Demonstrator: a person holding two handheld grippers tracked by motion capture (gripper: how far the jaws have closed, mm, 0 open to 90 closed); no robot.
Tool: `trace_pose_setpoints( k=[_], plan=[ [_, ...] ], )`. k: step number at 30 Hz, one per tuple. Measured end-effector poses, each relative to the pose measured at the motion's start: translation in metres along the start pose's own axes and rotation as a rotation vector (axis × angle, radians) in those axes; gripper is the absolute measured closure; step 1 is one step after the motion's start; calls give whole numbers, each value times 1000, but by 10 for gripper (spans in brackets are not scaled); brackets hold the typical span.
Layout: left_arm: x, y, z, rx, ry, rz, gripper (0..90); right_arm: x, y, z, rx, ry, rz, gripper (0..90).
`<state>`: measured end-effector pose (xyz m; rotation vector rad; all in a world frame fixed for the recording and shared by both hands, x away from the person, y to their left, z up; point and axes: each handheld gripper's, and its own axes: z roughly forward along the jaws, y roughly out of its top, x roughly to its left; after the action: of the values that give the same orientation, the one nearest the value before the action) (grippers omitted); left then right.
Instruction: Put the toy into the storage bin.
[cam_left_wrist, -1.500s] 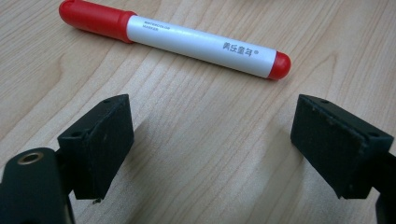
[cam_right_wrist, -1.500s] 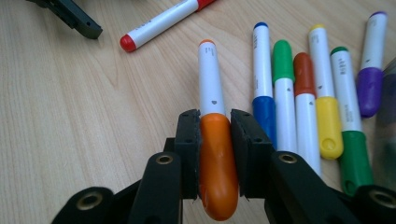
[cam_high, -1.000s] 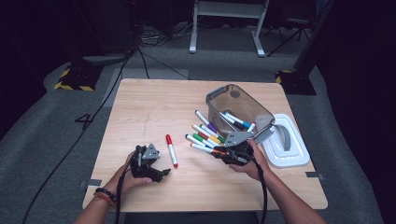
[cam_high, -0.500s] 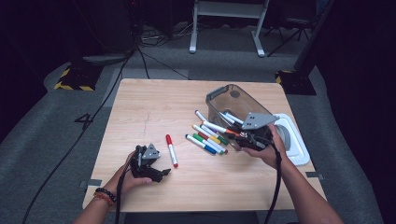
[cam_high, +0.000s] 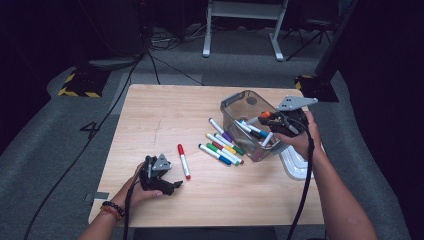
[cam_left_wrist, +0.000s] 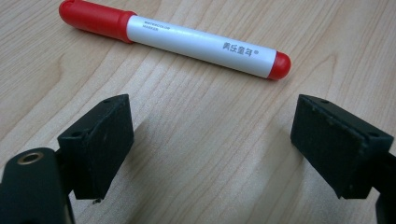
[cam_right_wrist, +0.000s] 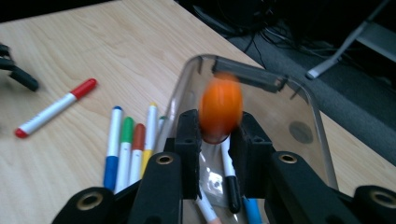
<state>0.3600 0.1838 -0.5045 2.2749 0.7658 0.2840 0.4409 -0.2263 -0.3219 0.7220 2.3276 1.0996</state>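
Right gripper (cam_right_wrist: 215, 135) pinching an orange-capped marker (cam_right_wrist: 220, 110) above the clear bin (cam_high: 235, 107), loose markers (cam_high: 222, 147) left of it, left gripper (cam_left_wrist: 212, 149) spread near the red marker (cam_left_wrist: 177, 39)

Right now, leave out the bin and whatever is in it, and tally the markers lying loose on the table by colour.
Red markers: 2
Green markers: 2
Blue marker: 1
Yellow marker: 1
Purple marker: 1
Total: 7
Not counted: the orange marker held over the bin.
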Motion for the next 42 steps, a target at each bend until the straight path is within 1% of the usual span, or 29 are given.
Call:
trace_pose_setpoints(
  k=[1,3,5,9,13,19,24,27,30,31,34,36,38,39,40,42],
  plan=[
    [0,0,0,0,0,0,137,-3,-1,3,13,-7,6,738],
    [0,0,0,0,0,0,136,-8,-4,10,31,-3,21,738],
    [0,0,0,0,-1,0,137,-12,-6,16,52,-11,28,738],
    [0,0,0,0,-1,1,136,-18,-9,30,86,-9,45,738],
    [0,0,0,0,-1,1,136,-17,-13,42,121,-5,41,738],
    [0,0,0,0,-1,1,136,-16,-24,51,133,12,61,737],
    [0,0,0,0,-1,1,136,-12,-27,59,169,25,36,737],
    [0,0,0,0,-1,1,137,-10,-30,62,176,38,42,737],
    [0,0,0,0,-1,1,136,-10,-33,64,187,62,45,737],
    [0,0,0,0,-1,1,136,-9,-33,64,198,67,51,736],
    [0,0,0,0,-1,1,136,-7,-35,67,213,91,45,736],
    [0,0,0,0,-1,1,136,-7,-35,68,224,89,49,736],
    [0,0,0,0,-1,1,137,-7,-35,71,245,105,57,735],
    [0,0,0,0,-1,1,136,-7,-35,72,258,97,55,724],
    [0,0,0,0,-1,1,136,-8,-35,74,263,89,65,692],
    [0,0,0,0,-1,1,136,-10,-36,75,263,79,79,664]
  ],
)
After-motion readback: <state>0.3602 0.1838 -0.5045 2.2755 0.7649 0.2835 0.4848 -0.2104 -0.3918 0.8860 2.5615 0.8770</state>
